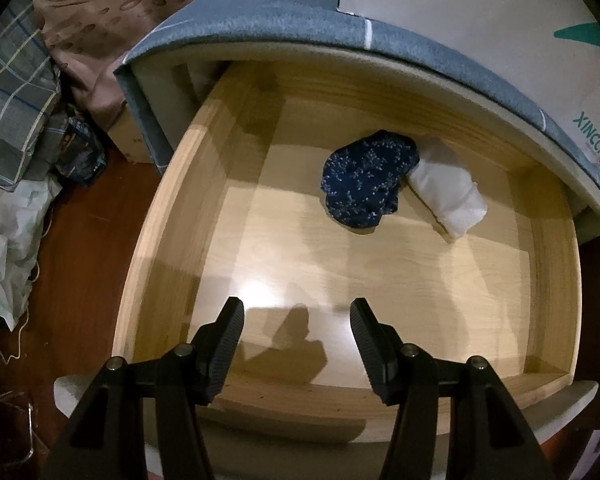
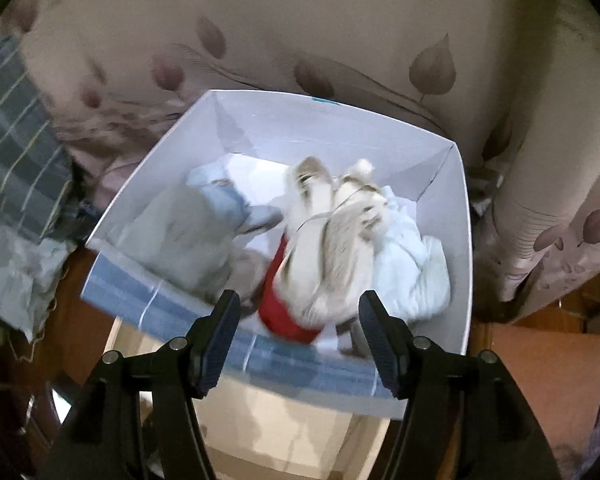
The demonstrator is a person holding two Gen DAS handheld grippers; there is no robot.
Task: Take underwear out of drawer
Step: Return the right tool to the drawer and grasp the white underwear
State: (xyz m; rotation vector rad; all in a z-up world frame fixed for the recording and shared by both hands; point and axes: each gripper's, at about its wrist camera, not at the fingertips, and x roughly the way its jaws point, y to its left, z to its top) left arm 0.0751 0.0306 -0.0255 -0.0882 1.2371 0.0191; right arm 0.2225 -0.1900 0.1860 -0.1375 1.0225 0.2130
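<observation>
Underwear [image 1: 367, 179] lies far in the wooden drawer [image 1: 168, 216]
Left gripper [image 1: 296, 344] spread, empty; right gripper [image 2: 296, 336] spread above the white box [image 2: 458, 240].

A home bedroom is suggested by leaf-patterned bedding [image 2: 300, 32], a wooden clothes drawer [image 1: 556, 280] and laundry heaped on the floor [image 1: 8, 232].

drawer [image 1: 172, 216] floor – navy underwear [image 1: 366, 184] | white underwear [image 1: 448, 196]

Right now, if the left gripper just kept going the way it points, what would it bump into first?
Most likely the bare wooden floor of the open drawer. The left gripper hangs open above it with nothing between its fingers. The dark blue underwear lies farther back, probably off that line.
</observation>
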